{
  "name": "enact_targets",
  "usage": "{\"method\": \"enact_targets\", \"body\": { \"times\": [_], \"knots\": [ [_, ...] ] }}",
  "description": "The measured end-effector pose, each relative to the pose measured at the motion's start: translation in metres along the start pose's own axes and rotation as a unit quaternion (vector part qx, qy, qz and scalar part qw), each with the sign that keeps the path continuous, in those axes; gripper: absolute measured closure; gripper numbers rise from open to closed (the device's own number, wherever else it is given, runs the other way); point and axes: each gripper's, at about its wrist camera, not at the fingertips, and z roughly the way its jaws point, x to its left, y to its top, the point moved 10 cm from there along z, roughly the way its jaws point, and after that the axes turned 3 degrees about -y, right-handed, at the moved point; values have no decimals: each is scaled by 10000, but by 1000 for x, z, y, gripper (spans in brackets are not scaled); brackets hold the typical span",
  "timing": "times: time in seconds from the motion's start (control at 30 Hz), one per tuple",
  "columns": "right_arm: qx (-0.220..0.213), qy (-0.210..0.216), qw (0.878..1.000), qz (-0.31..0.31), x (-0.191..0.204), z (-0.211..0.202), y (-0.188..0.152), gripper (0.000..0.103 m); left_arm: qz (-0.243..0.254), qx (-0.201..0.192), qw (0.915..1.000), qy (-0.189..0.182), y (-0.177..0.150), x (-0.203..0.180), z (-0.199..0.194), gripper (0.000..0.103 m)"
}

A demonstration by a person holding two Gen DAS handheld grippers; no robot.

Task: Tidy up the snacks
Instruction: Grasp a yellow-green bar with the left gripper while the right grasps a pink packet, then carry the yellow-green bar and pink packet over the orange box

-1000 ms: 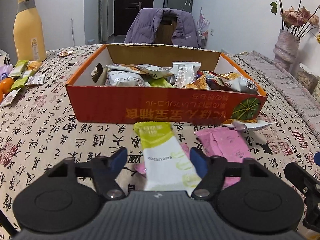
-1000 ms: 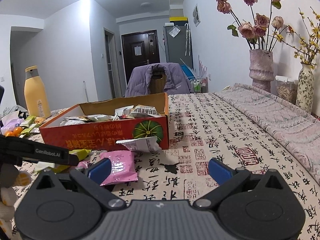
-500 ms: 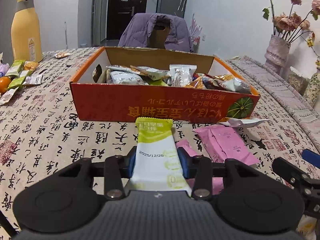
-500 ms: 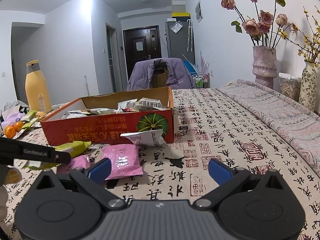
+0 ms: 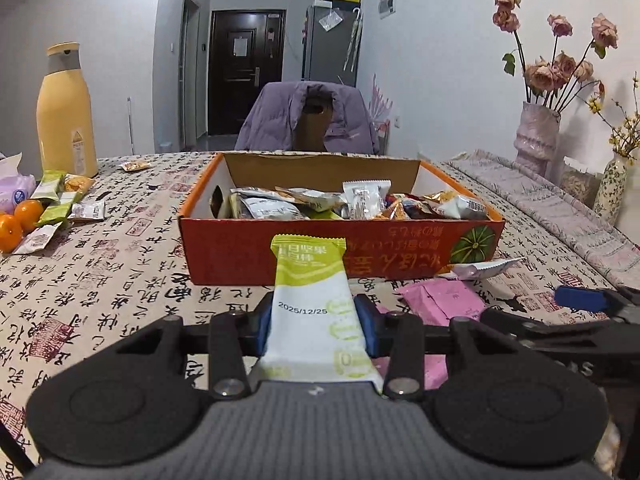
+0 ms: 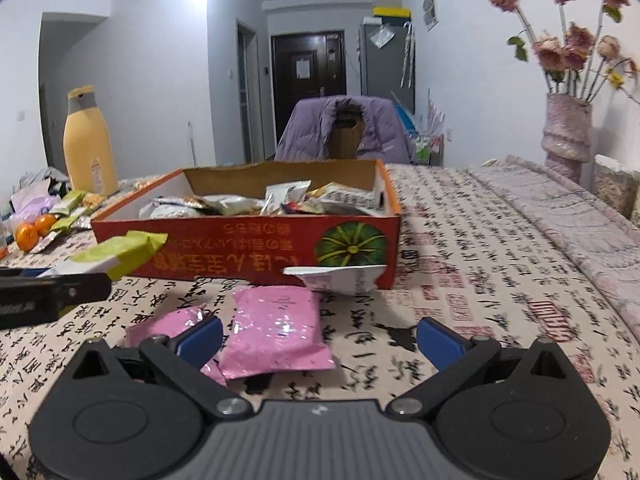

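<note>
My left gripper (image 5: 314, 322) is shut on a green-and-white snack bar (image 5: 314, 300), lifted off the cloth and pointing at the orange cardboard box (image 5: 340, 248) full of snack packets. From the right wrist view the same bar (image 6: 120, 254) hangs at the left before the box (image 6: 240, 244). My right gripper (image 6: 320, 338) stands open low over the table, with a pink packet (image 6: 276, 330) lying between and just ahead of its fingers. A smaller pink packet (image 6: 168, 326) lies by its left finger. A white torn wrapper (image 6: 336, 278) leans on the box front.
A yellow bottle (image 5: 66, 116), two oranges (image 5: 18, 220) and several loose snack bars (image 5: 60, 200) lie at the far left. Vases with dried flowers (image 5: 538, 140) stand at the right on a folded cloth. A chair with a purple jacket (image 5: 310, 118) sits behind the table.
The left jaws closed on the green-and-white bar and raised it off the table toward the box. The right gripper swung left, bringing the pink packets in front of its open fingers.
</note>
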Motion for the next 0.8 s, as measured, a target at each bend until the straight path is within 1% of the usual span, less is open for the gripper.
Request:
{"method": "enact_targets", "body": {
  "times": [0.17,0.27,0.33,0.37,0.43,0.6,0.67,0.7,0.8],
  "knots": [
    [281,-56,9996,-45,11,24,8,0,-39,-81,10000,-37,0,7,-1,61],
    [445,-117,9989,-105,16,38,11,4,-55,-130,9999,-77,1,10,-2,61],
    [531,-155,9983,-158,20,45,10,10,-58,-151,9998,-107,1,12,-2,61],
    [569,-179,9981,-178,21,48,10,10,-61,-161,9998,-119,2,12,-3,61],
    [626,-211,9976,-202,23,52,9,14,-72,-176,9997,-141,1,13,-3,61],
    [753,-255,9967,-192,25,59,2,15,-125,-198,9995,-197,1,15,-2,61],
    [814,-244,9963,-151,24,61,-1,17,-134,-197,9995,-230,0,15,-2,61],
    [849,-208,9961,-125,24,62,-3,21,-137,-195,9994,-239,-1,15,-2,61],
    [835,-165,9963,-115,26,61,-4,23,-165,-185,9993,-263,-2,16,-1,61]
  ]
}}
